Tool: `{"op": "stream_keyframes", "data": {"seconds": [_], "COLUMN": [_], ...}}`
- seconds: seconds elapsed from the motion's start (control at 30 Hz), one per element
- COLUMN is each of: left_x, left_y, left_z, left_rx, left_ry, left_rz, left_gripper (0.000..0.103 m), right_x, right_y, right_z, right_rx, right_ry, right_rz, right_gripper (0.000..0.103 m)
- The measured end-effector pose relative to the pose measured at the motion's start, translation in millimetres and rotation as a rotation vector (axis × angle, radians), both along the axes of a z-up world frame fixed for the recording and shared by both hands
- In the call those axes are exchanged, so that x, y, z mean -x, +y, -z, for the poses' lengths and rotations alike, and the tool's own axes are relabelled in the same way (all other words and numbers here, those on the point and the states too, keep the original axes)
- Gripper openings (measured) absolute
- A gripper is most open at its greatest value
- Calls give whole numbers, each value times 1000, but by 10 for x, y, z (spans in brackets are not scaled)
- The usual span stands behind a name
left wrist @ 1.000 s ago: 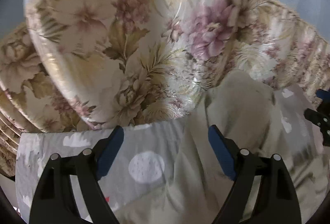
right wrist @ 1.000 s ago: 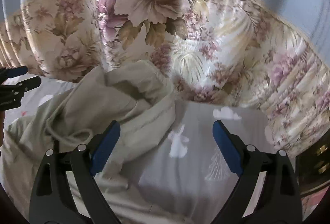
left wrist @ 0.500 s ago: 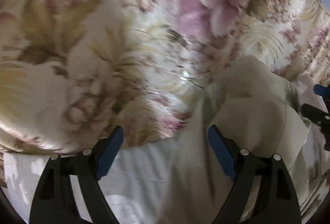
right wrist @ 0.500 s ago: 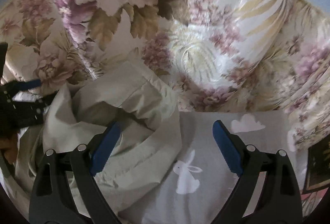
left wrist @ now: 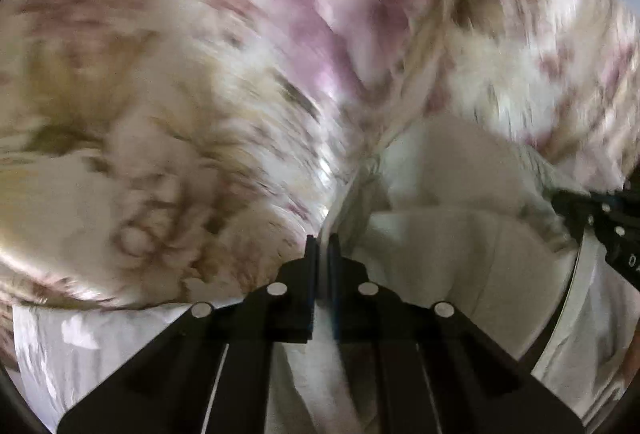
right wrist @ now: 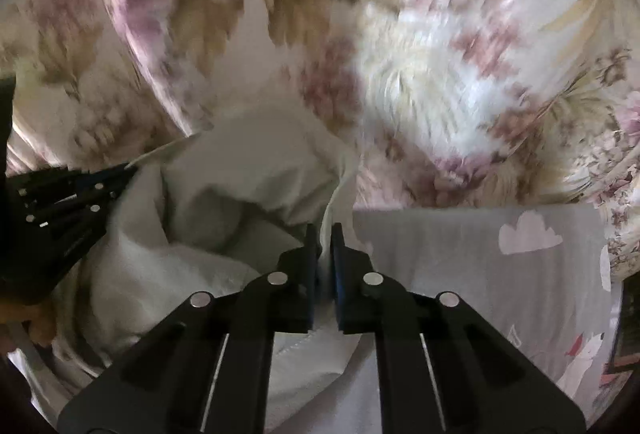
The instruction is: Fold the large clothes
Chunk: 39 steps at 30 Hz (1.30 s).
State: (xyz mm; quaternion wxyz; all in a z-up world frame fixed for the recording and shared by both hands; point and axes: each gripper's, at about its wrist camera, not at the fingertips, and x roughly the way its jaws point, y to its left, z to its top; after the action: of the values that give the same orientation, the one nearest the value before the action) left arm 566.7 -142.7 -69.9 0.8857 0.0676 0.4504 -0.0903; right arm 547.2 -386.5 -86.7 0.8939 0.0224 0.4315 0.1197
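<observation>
A pale beige-green garment (left wrist: 460, 234) lies bunched on the bed, against the floral pillows. My left gripper (left wrist: 323, 246) is shut on a left edge fold of the garment. My right gripper (right wrist: 326, 238) is shut on the garment's (right wrist: 248, 170) right edge fold. Each gripper shows in the other's view: the right one at the far right (left wrist: 600, 218), the left one at the far left (right wrist: 72, 190). The cloth sags between them, and its lower part is hidden under the gripper bodies.
Large floral pillows (left wrist: 200, 74) fill the background close ahead, also in the right wrist view (right wrist: 440, 54). A grey bedsheet with white clouds and rabbits (right wrist: 500, 266) lies under the garment and shows at the lower left too (left wrist: 100, 346).
Both grippers moved forward to the garment's edges and closed on the cloth; they were open a second and half a second ago. The pillows now fill the views, blurred.
</observation>
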Motion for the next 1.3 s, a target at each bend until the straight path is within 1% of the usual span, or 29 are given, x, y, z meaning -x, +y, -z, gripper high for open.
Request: {"op": "stream_keyframes", "data": {"seconds": [0.1, 0.17, 0.23, 0.27, 0.3, 0.33, 0.37, 0.4, 0.43, 0.5, 0.53, 0.6, 0.63, 0.67, 0.73, 0.77, 0.8, 0.83, 0.9, 0.93, 0.97, 1.0, 1.03, 1.07, 1.13, 1.2, 1.23, 1.27, 1.3], "left_x": [262, 510, 868, 1032, 1233, 1565, 1815, 2055, 2431, 2929, 3162, 3640, 3785, 3928, 4108, 4157, 4155, 4151, 4098, 4025, 3933, 3889, 3791, 3716, 3524, 3388, 3293, 3224, 3151], "left_y": [268, 440, 601, 696, 780, 885, 960, 1020, 1103, 1148, 1184, 1286, 1337, 1430, 1608, 1707, 1772, 1821, 1776, 1715, 1671, 1617, 1500, 1428, 1185, 966, 833, 765, 695], "left_z": [-418, -658, -884, -942, -989, -1026, -1018, -956, -848, -631, -504, -206, -125, -61, -82, -134, -191, -298, -420, -499, -551, -583, -633, -643, -683, -668, -634, -576, -490], "left_rx": [69, 130, 142, 181, 216, 243, 264, 282, 277, 268, 255, 237, 236, 241, 247, 259, 258, 254, 265, 258, 264, 278, 280, 262, 229, 214, 203, 199, 184], "left_ry": [-94, -134, -188, -196, -205, -223, -225, -214, -203, -169, -138, -60, -35, -10, -20, -19, -30, -57, -66, -74, -81, -83, -90, -95, -95, -113, -109, -102, -93], "left_rz": [-7, 3, 18, 28, 42, 66, 82, 92, 104, 133, 138, 149, 135, 113, 70, 47, 28, -4, -14, -34, -45, -43, -51, -75, -102, -119, -117, -119, -123], "left_gripper": [5, 5, 5, 5, 5, 5, 5, 5, 5, 5, 5, 7, 7, 7, 9, 16, 20, 28, 39, 54, 73, 78, 78, 80, 84, 85, 85, 85, 85], "right_x": [264, 525, 842, 1112, 1353, 1629, 1827, 2130, 2392, 2806, 2985, 3167, 3238, 3274, 3363, 3418, 3464, 3510, 3569, 3560, 3516, 3472, 3415, 3382, 3259, 3137, 3052, 2984, 2908], "right_y": [-9, -5, -6, 4, 16, 13, 10, 2, -36, -80, -112, -193, -279, -357, -567, -700, -791, -854, -853, -802, -744, -653, -538, -436, -258, -64, 53, 140, 250], "right_z": [-374, -643, -854, -961, -1015, -1038, -1029, -980, -903, -685, -520, -200, -57, 19, 108, 66, 1, -90, -252, -318, -338, -371, -415, -443, -519, -554, -530, -504, -429], "right_rx": [-81, -122, -162, -174, -162, -158, -154, -116, -86, -46, 10, 107, 139, 148, 138, 114, 85, 52, 7, -25, -45, -52, -44, -42, -77, -97, -89, -73, -30], "right_ry": [-130, -225, -293, -339, -374, -401, -411, -431, -443, -430, -415, -348, -307, -280, -258, -264, -271, -286, -316, -312, -298, -285, -284, -286, -285, -284, -281, -280, -281], "right_rz": [-56, -119, -200, -268, -314, -369, -411, -453, -481, -541, -545, -530, -509, -485, -422, -379, -347, -318, -289, -287, -289, -281, -265, -248, -203, -157, -141, -131, -115], "right_gripper": [7, 7, 7, 7, 7, 7, 7, 7, 8, 9, 11, 16, 21, 28, 32, 35, 39, 50, 60, 64, 68, 70, 72, 72, 72, 75, 79, 80, 80]}}
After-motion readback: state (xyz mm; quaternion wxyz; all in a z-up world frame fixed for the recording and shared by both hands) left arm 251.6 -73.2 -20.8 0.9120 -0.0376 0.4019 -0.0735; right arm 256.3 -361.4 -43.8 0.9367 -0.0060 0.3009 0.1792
